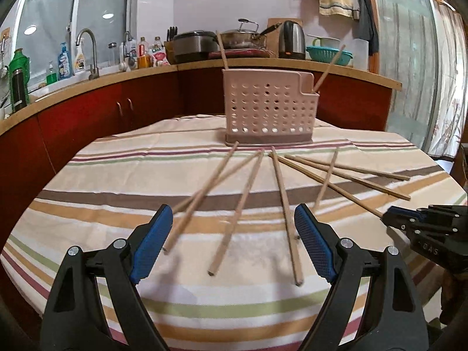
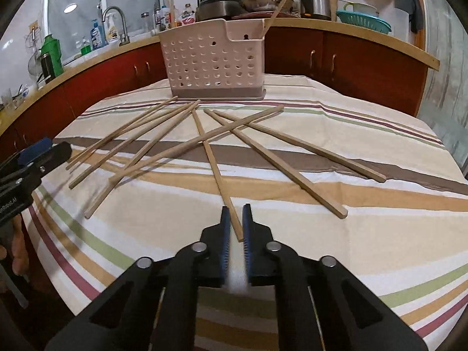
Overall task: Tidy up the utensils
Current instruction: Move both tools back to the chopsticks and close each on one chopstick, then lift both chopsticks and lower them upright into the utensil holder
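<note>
On the striped tablecloth (image 1: pixel 117 181), toward its left edge, three wooden chopsticks (image 1: pixel 234 213) lay fanned out with their far tips gathered just in front of the utensil holder (image 1: pixel 269 111), which stood near the table's far edge. The left gripper (image 1: pixel 234 234) hovered over their near ends with its blue pads (image 1: pixel 152 239) spread wide and nothing pressed between them, though two sticks ran through the gap below.

Further right, more chopsticks crossed one another in a loose pile at the middle of the cloth. Two sticks already leaned inside the holder, one at each end.

Toward the table's near right edge, the right gripper (image 2: pixel 234 225) had its jaws drawn narrow around the near end of one chopstick (image 2: pixel 216 169), the pads seemingly pinching it.

These sticks looked light, stiff and smooth, so they would likely roll or pivot if nudged. Held at the very end, a stick would probably swing; a grip slightly further up the shaft, across its width, seemed steadier for tipping it upright into the holder.
</note>
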Tool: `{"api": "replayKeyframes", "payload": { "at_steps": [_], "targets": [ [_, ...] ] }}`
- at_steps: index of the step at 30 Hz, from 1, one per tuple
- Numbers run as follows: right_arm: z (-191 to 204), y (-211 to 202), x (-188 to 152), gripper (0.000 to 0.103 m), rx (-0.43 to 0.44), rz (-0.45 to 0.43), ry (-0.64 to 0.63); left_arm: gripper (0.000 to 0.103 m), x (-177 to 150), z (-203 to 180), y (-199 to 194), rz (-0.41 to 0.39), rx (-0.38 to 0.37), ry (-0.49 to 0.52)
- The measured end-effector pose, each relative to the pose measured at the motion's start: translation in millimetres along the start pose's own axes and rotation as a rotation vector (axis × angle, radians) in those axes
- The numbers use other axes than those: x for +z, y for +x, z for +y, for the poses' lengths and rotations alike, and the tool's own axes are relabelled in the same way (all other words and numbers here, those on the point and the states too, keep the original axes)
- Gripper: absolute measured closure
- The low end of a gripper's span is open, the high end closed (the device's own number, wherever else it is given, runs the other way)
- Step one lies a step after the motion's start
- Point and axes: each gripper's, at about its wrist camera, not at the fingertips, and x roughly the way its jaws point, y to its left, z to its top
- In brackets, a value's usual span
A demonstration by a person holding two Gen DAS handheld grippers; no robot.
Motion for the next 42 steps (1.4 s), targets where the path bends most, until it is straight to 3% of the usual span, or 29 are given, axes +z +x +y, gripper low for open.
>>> {"api": "replayKeyframes", "payload": {
  "at_steps": [8, 11, 16, 18, 22, 23, 25, 28, 32, 37, 42],
  "targets": [
    [-7, -16, -15, 0.095, 0.007, -0.009, 0.020, 0.021, -14, -21, 3, 0.043, -0.049, 0.013],
    [-10, -21, -20, 0.095, 0.008, -0.012, 0.027, 0.028, -20, -30, 5, 0.065, -0.068, 0.038],
    [-14, -28, -26, 0.095, 0.016, -0.022, 0.036, 0.055, -30, -44, 17, 0.126, -0.091, 0.083],
    [-15, -28, -27, 0.095, 0.021, -0.029, 0.037, 0.058, -32, -46, 22, 0.148, -0.093, 0.084],
    [-19, -28, -29, 0.094, 0.042, -0.051, 0.058, 0.065, -33, -45, 23, 0.140, -0.114, 0.067],
    [-20, -28, -30, 0.089, 0.051, -0.061, 0.066, 0.068, -34, -46, 23, 0.138, -0.119, 0.069],
    [-19, -28, -32, 0.084, 0.061, -0.075, 0.059, 0.082, -35, -50, 21, 0.131, -0.137, 0.085],
    [-15, -30, -35, 0.084, 0.052, -0.093, 0.040, 0.092, -37, -55, 19, 0.125, -0.153, 0.095],
    [-18, -31, -37, 0.095, 0.052, -0.105, 0.042, 0.094, -37, -52, 20, 0.129, -0.165, 0.066],
    [-19, -35, -36, 0.096, 0.065, -0.109, 0.046, 0.096, -37, -46, 16, 0.123, -0.157, 0.053],
    [-13, -61, -23, 0.096, 0.060, -0.185, 0.021, 0.096, -25, -35, -1, 0.067, -0.140, 0.045]
  ]
}}
